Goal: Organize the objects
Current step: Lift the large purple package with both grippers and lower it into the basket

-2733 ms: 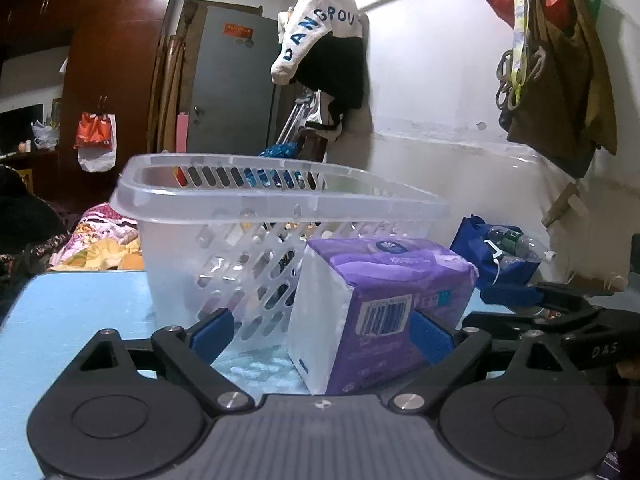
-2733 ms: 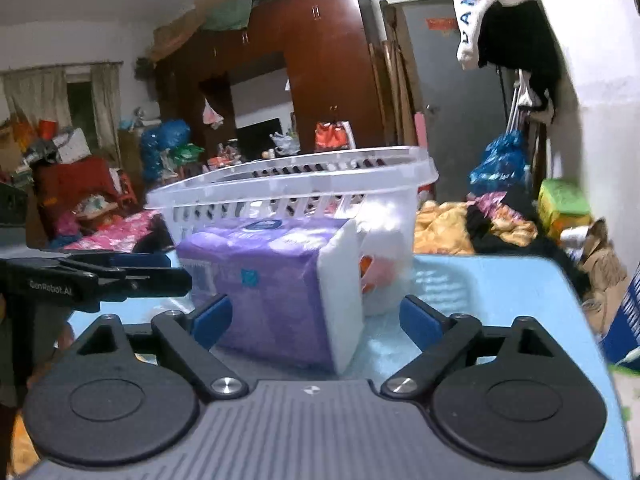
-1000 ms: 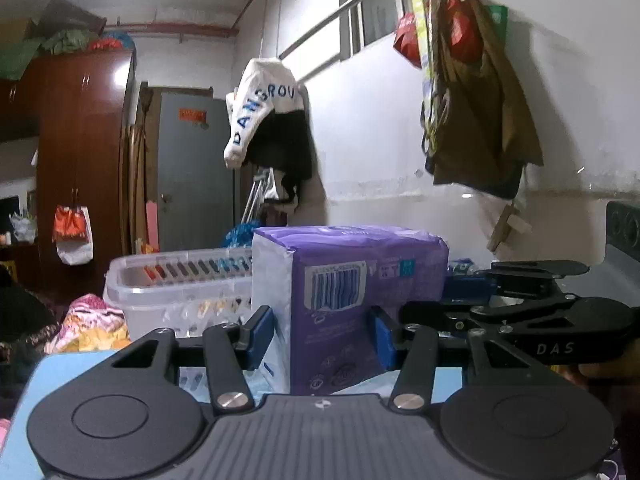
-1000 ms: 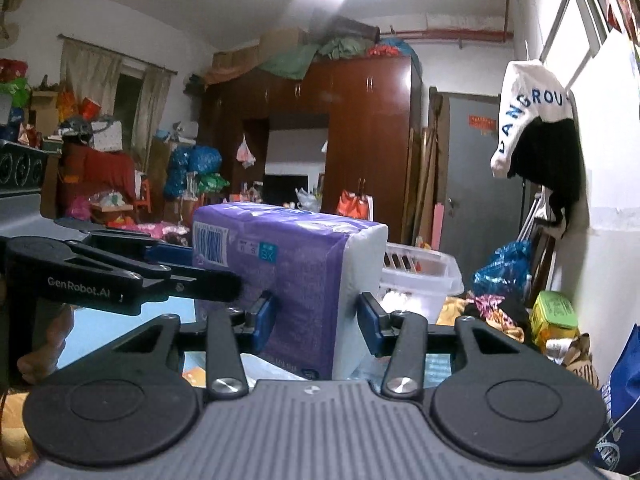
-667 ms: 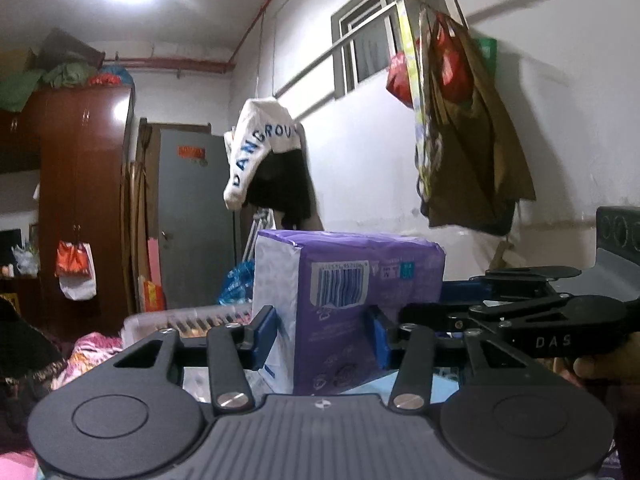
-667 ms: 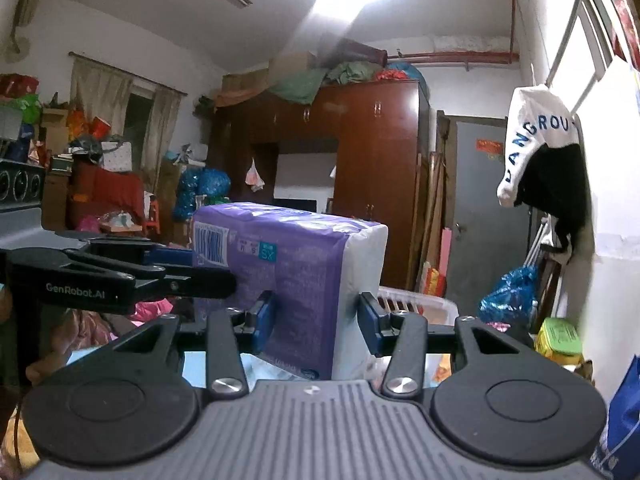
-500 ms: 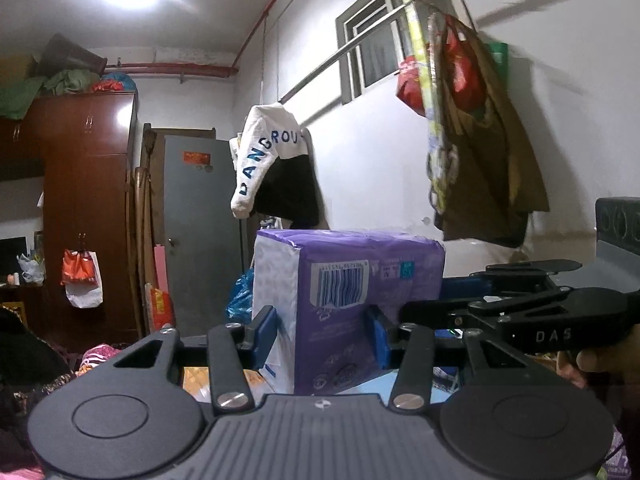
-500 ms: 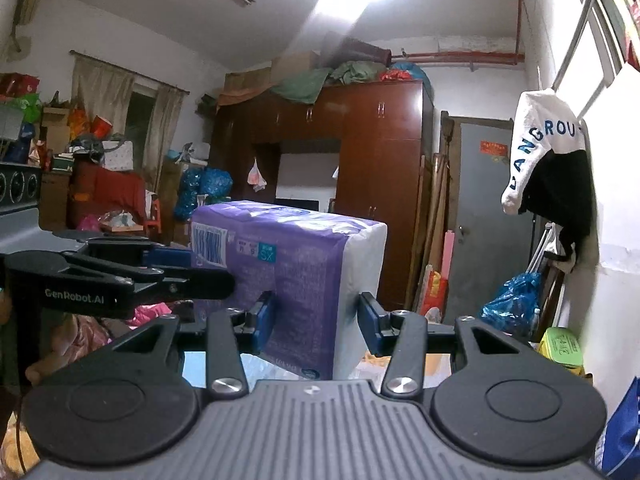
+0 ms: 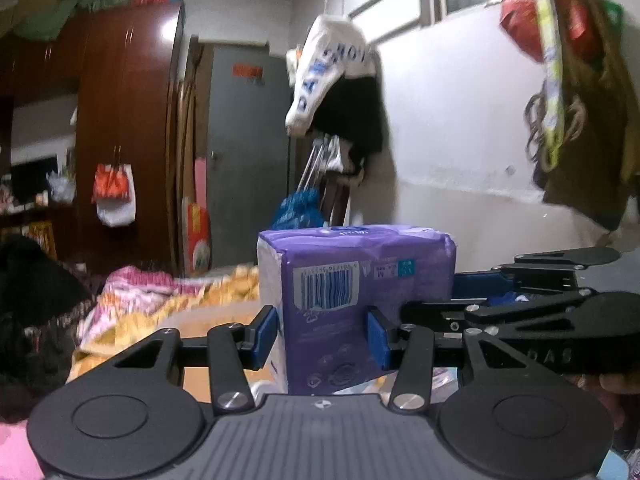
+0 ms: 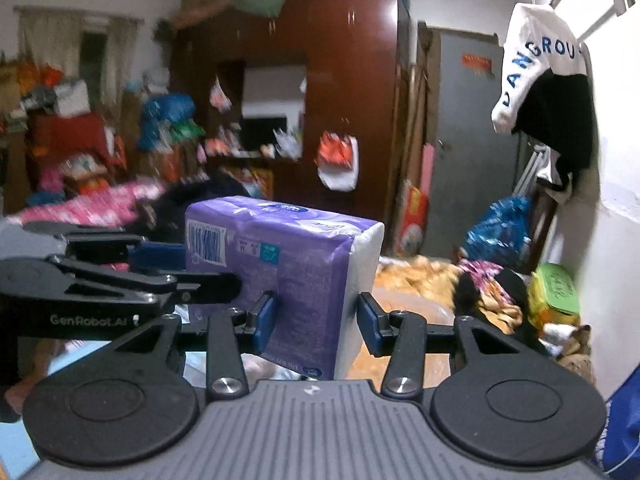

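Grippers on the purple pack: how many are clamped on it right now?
2. The left gripper clamps the barcode end of the purple pack, and the right gripper clamps its white end. Both blue pads press in; the pack's underside is hidden.

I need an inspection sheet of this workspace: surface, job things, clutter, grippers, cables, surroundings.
Surface: blue table, only a corner in view.
Job things: purple pack held in the air, one gripper at each end.
Clutter: clothes pile, blue bag.
Grippers: left gripper shut on the pack; right gripper shut on the pack.
Cables: nothing seen.
Surroundings: wardrobe, grey door, hanging jacket.
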Demonstrator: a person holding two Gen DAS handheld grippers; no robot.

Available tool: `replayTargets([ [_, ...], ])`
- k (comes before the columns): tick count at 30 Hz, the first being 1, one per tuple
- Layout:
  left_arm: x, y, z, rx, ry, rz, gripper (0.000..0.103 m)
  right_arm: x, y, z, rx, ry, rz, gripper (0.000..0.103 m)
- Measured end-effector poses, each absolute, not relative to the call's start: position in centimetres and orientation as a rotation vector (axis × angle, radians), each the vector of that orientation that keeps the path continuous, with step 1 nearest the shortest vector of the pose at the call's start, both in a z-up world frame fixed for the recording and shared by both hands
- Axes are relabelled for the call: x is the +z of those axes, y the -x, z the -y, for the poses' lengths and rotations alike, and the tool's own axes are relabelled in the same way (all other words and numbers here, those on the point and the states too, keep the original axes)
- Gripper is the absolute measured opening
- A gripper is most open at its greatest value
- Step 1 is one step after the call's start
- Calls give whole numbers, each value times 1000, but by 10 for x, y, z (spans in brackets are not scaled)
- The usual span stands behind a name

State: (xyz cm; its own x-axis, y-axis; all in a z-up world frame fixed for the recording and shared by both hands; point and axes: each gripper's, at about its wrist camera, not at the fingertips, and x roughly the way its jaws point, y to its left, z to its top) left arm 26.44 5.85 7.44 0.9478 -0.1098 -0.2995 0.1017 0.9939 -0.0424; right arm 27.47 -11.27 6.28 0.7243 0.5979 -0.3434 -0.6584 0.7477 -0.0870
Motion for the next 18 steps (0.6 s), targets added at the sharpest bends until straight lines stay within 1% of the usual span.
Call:
replayTargets([
  [7, 69, -271, -58, -97, 25, -332, 51, 55, -277, 122, 707, 181, -342, 48],
  [8, 68, -270, -56, -83, 9, -315, 56, 57, -277, 123, 713, 180, -346, 48],
  [9, 69, -263, -58, -50, -1, -287, 62, 60, -277, 126, 704, 178, -331, 51],
  [10, 71, -252, -63, -8, 7, -251, 75, 66, -278, 129, 680, 174, -304, 63],
  [11, 73, -244, -67, 11, 26, -217, 81, 67, -272, 137, 658, 158, -274, 82],
  [13, 74, -221, -79, 0, 76, -171, 81, 65, -261, 155, 652, 129, -241, 96],
  [15, 69, -195, -85, -38, 88, -157, 81, 59, -249, 175, 657, 79, -229, 99],
  [16, 64, -181, -85, -42, 72, -152, 82, 53, -242, 186, 670, 48, -228, 103],
  [18, 52, -159, -84, -36, 50, -161, 83, 34, -228, 209, 690, -32, -246, 103],
])
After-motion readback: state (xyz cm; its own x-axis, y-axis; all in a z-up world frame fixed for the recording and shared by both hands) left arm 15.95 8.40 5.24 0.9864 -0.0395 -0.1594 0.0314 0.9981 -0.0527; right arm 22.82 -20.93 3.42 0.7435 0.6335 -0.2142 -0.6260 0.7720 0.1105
